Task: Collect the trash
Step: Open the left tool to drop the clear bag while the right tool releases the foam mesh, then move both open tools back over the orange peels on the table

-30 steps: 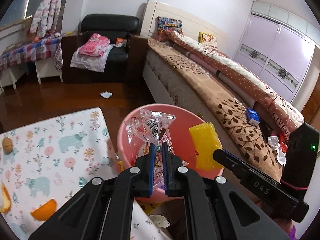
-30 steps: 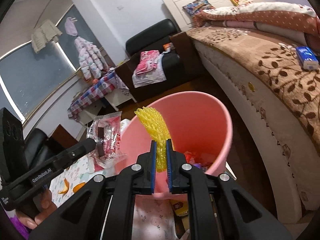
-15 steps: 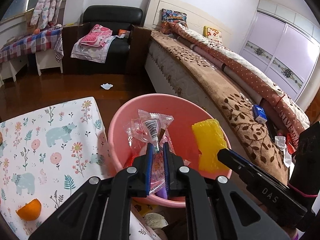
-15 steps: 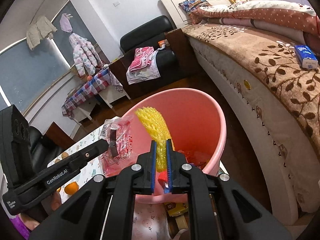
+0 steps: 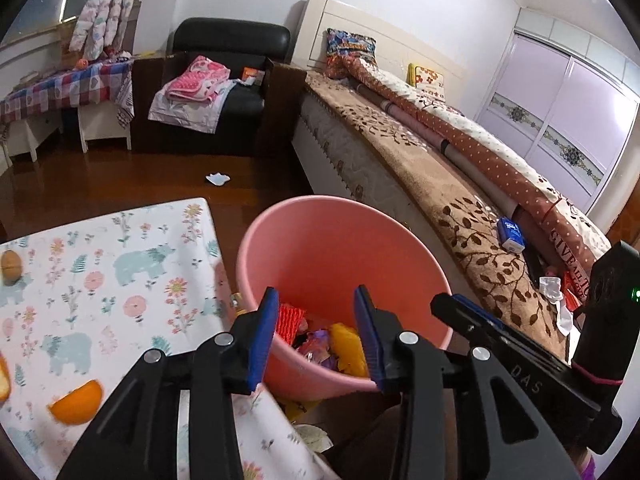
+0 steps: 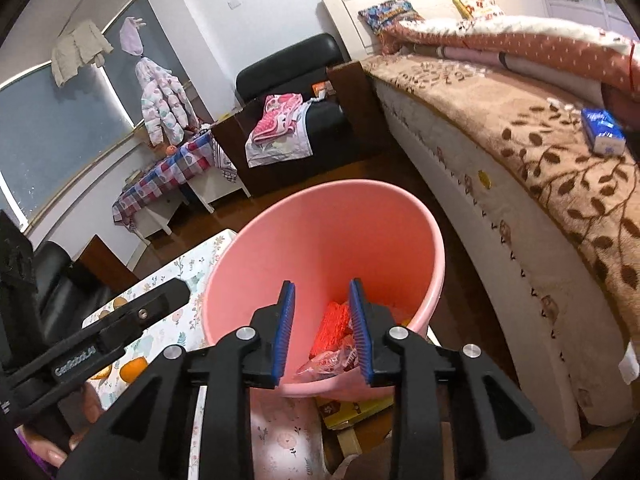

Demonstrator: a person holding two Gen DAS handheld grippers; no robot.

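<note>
A pink bin (image 5: 320,220) (image 6: 320,208) stands on the floor between the table and the bed. Inside lie a red net (image 5: 289,317) (image 6: 334,322), a yellow net (image 5: 347,346), a clear snack wrapper (image 6: 328,362) and other scraps. My left gripper (image 5: 316,334) is open and empty over the bin's near rim. My right gripper (image 6: 322,326) is open and empty over the bin too. The right gripper also shows in the left wrist view (image 5: 452,308), and the left gripper shows in the right wrist view (image 6: 176,292).
A table with a floral cloth (image 5: 120,272) holds orange pieces (image 5: 76,400) and a walnut (image 5: 10,266). A bed (image 5: 440,184) runs along the right with a blue tissue pack (image 5: 511,234). A white scrap (image 5: 217,178) lies on the wooden floor. A black armchair (image 5: 224,92) stands behind.
Both grippers opened. The snack wrapper dropped from the left and the yellow net from the right; both now lie in the pink bin.
</note>
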